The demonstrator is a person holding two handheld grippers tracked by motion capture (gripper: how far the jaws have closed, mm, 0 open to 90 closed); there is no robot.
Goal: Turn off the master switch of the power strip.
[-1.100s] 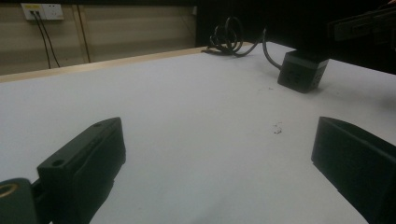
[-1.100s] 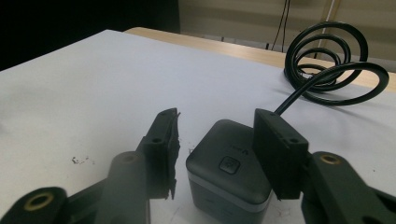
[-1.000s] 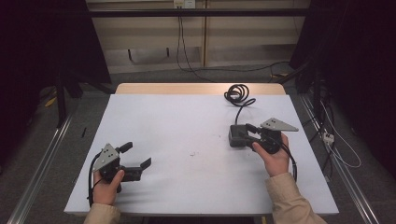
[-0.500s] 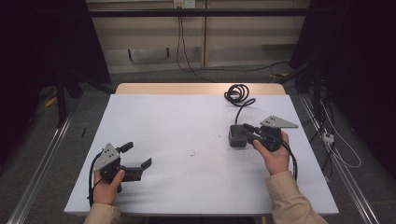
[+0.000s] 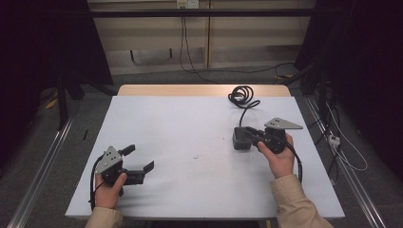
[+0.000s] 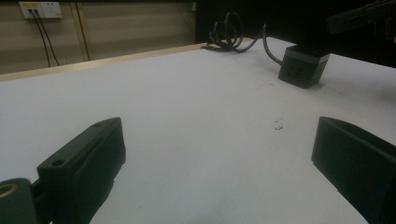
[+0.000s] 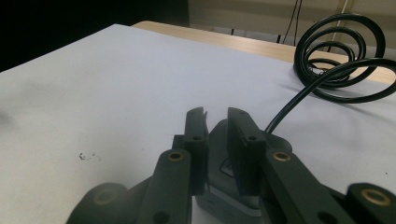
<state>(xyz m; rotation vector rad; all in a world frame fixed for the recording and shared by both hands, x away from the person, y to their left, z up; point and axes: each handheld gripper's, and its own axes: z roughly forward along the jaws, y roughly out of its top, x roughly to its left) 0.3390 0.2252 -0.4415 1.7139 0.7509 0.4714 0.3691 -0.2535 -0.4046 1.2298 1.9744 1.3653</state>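
- Item: black power adapter [image 5: 241, 138], a squat block with a paler band round one face, lying flat on the white table [image 5: 190, 114].
- Lead: a stiff black cable leaves the adapter's far side and ends in a coil [image 5: 241, 95] beyond it, near the table's wooden edge.
- Right gripper [image 5: 252, 133]: at the adapter's near-right side, tips reaching over its body. Its jaws have just been closing and stand narrow, with a slim gap between them. In the right gripper view [image 7: 215, 116] the adapter's grey casing [image 7: 218, 140] shows through that gap. Whether the pads actually bite on any part of it cannot be told.
- Left gripper [image 5: 139, 158]: well apart from the adapter, toward the near-left corner. Its jaws are spread wide with nothing between them.
- Speck [image 5: 196, 156]: a small dark mark on the bare table, between the adapter and the left gripper.
- Handling, judged: a dense, rigid block, moderately heavy for its size and not fragile. The smooth plastic faces are likely slippery.
- Drag, judged: the springy lead and coil will tug and swing the adapter when it is lifted.
- Hold, judged: best across two opposite flat sides of the adapter, near its middle and clear of the cable exit. A grip on an edge or corner may let it twist out.
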